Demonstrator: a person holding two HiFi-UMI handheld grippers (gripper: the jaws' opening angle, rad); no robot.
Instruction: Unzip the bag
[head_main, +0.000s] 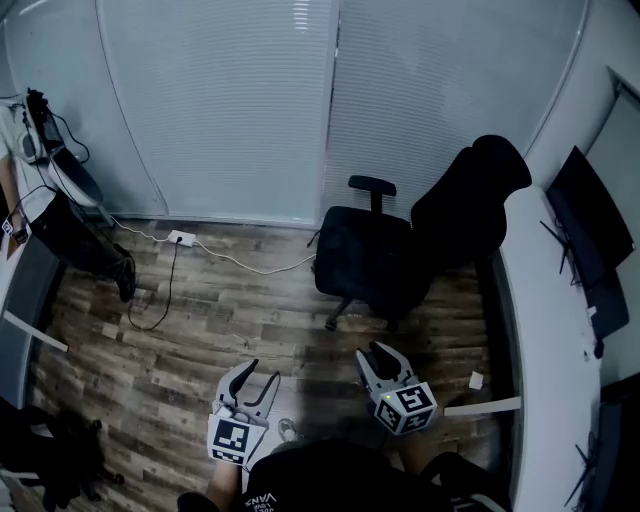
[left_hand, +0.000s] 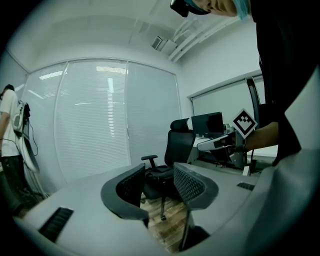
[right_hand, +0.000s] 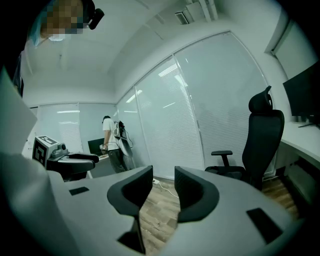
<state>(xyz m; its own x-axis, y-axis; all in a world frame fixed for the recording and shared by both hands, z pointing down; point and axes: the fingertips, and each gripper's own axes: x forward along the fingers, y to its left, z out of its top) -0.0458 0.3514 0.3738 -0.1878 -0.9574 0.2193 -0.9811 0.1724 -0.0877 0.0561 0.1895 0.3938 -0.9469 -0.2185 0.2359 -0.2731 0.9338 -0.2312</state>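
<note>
No bag shows plainly in any view; a dark bulky shape (head_main: 45, 462) lies on the floor at the lower left of the head view, and I cannot tell what it is. My left gripper (head_main: 263, 372) (left_hand: 159, 171) is held low over the wooden floor, open, with nothing between its jaws. My right gripper (head_main: 373, 352) (right_hand: 163, 172) hangs beside it to the right, also open and empty. Each gripper also appears in the other's view: the right gripper (left_hand: 227, 145) with its marker cube, and the left gripper (right_hand: 70, 162).
A black office chair (head_main: 375, 255) (left_hand: 175, 150) (right_hand: 260, 140) stands ahead of both grippers. A white curved desk (head_main: 545, 330) with monitors runs along the right. A power strip (head_main: 181, 238) and cables lie by the blinds. A person (right_hand: 112, 142) stands at the far left.
</note>
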